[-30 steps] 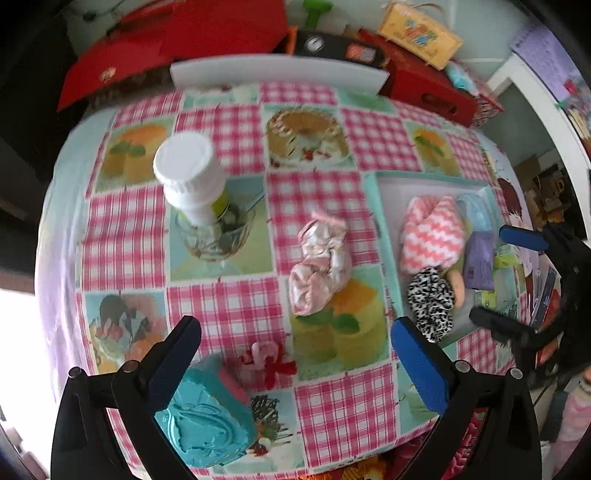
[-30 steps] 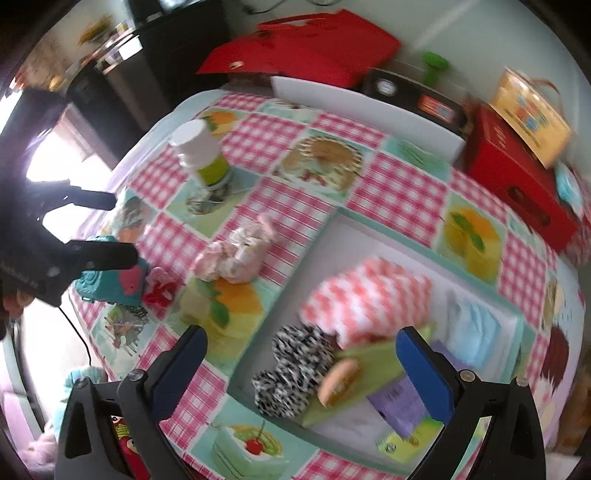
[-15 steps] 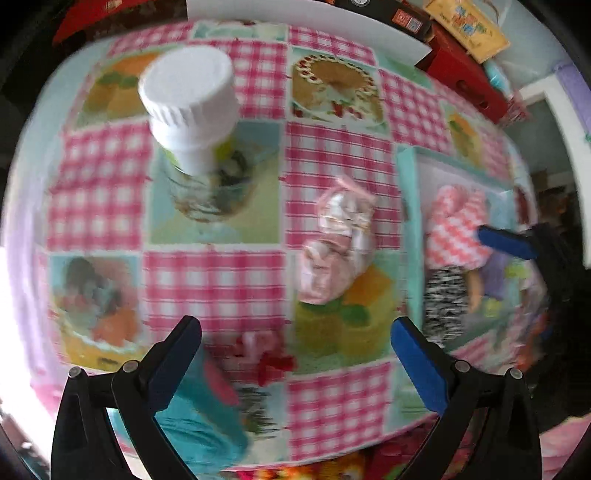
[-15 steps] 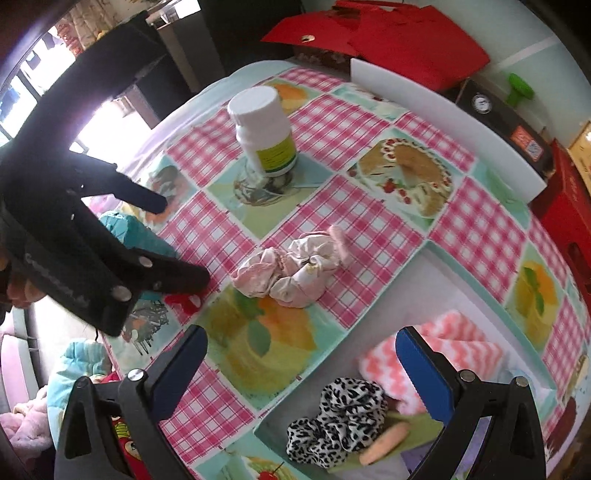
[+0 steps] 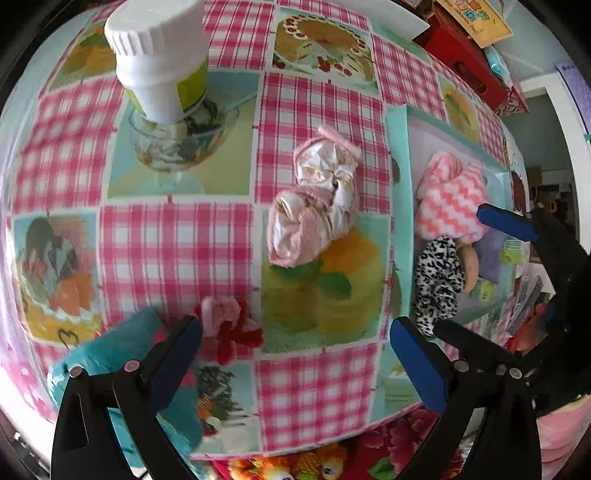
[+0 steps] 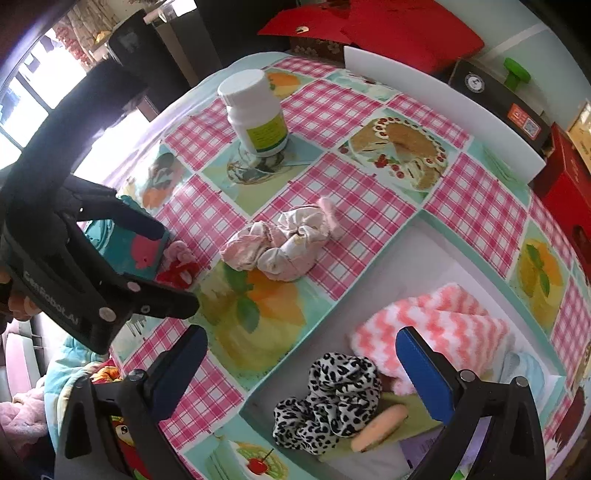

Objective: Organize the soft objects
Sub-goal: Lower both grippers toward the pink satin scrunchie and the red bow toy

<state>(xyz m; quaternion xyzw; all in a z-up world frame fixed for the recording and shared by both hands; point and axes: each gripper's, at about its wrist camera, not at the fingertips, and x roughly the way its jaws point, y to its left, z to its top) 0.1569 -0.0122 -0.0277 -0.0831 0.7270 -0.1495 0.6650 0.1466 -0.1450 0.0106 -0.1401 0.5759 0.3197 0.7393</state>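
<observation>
We see the pink scrunchie (image 5: 317, 199) lying on the table (image 5: 177, 236), long axis running from the white bottle's (image 5: 159, 55) side toward the near edge, just beside the tray (image 6: 417, 236). Our left gripper (image 5: 295, 354) and right gripper (image 6: 301, 365) hover with fingers spread, empty. Red boxes (image 6: 373, 33) sit behind.

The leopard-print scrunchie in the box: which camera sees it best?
The right wrist view: the leopard-print scrunchie lies close and almost whole in the box, between the open fingers. The left wrist view shows it smaller, stretched near the picture's edge, partly behind a fingertip.
</observation>
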